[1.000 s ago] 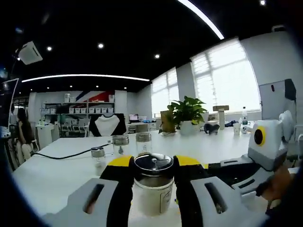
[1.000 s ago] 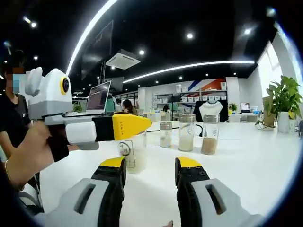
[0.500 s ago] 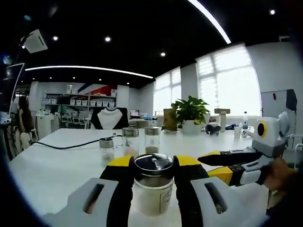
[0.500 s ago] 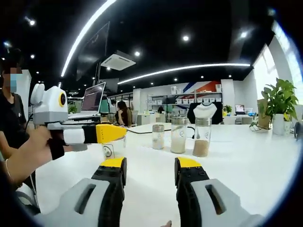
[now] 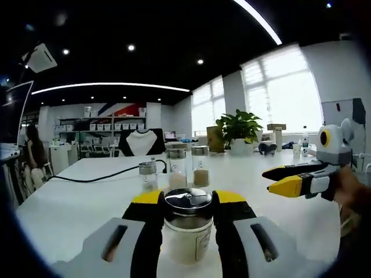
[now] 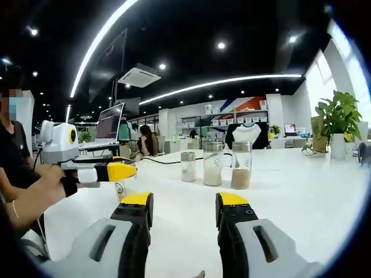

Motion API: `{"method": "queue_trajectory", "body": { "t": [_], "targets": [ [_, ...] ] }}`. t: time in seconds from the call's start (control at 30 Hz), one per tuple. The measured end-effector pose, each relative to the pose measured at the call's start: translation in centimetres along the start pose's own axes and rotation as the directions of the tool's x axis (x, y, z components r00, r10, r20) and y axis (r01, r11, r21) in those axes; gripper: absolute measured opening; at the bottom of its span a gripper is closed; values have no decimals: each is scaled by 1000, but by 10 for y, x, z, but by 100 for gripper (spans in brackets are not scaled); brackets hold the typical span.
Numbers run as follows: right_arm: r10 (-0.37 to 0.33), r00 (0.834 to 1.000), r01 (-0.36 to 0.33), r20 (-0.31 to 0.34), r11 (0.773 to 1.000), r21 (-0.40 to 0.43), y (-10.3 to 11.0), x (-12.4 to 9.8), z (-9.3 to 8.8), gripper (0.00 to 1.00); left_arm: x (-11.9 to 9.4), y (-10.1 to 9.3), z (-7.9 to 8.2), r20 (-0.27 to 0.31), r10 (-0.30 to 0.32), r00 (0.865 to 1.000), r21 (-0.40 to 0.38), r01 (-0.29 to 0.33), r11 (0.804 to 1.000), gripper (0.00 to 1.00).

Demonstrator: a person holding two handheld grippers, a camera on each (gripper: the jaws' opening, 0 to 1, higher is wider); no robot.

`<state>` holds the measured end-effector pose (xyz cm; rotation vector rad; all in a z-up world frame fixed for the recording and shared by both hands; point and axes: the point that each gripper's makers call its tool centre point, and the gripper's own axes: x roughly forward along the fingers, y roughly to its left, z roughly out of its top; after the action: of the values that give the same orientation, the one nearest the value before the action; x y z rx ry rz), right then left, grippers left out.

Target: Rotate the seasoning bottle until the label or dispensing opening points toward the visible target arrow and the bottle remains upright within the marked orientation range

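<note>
- The white worktop [image 5: 69, 202] runs wide and bare to the left of the left tool and ahead of the right tool, with open room out to its far edges.
- A potted plant [image 5: 239, 130] stands far back by the windows; a black cable [image 5: 98, 174] trails across the surface behind the jars.
- Three glass jars [image 6: 212, 163] stand in a row near mid-worktop, well apart from both tools.
- The left tool [image 5: 186, 202] is clamped on the seasoning bottle [image 5: 186, 229], its yellow-tipped jaws pressed to either side.
- The bottle stands upright, clear-bodied with pale contents, a shiny dark perforated lid and a small label low on its side.
- The right tool [image 6: 182, 202] has jaws apart, holding nothing, over bare worktop.
</note>
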<state>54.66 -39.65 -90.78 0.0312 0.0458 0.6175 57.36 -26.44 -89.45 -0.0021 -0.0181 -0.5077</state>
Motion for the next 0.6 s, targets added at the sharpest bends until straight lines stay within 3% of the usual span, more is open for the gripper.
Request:
{"method": "queue_trajectory", "body": {
  "t": [0.23,0.43,0.6],
  "targets": [
    [-22,1000,22,3,1000,-9,-11,-3,9,57,2,7,-6,-15,4,1000,-14,-5,1000,35],
    [-42,999,41,-24,998,-45,-20,-4,5,68,-1,12,-9,-21,16,1000,-5,-16,1000,35],
    [-43,999,42,-30,999,-34,-25,-4,2,68,-3,16,-10,-24,16,1000,-2,-16,1000,35]
  ]
}}
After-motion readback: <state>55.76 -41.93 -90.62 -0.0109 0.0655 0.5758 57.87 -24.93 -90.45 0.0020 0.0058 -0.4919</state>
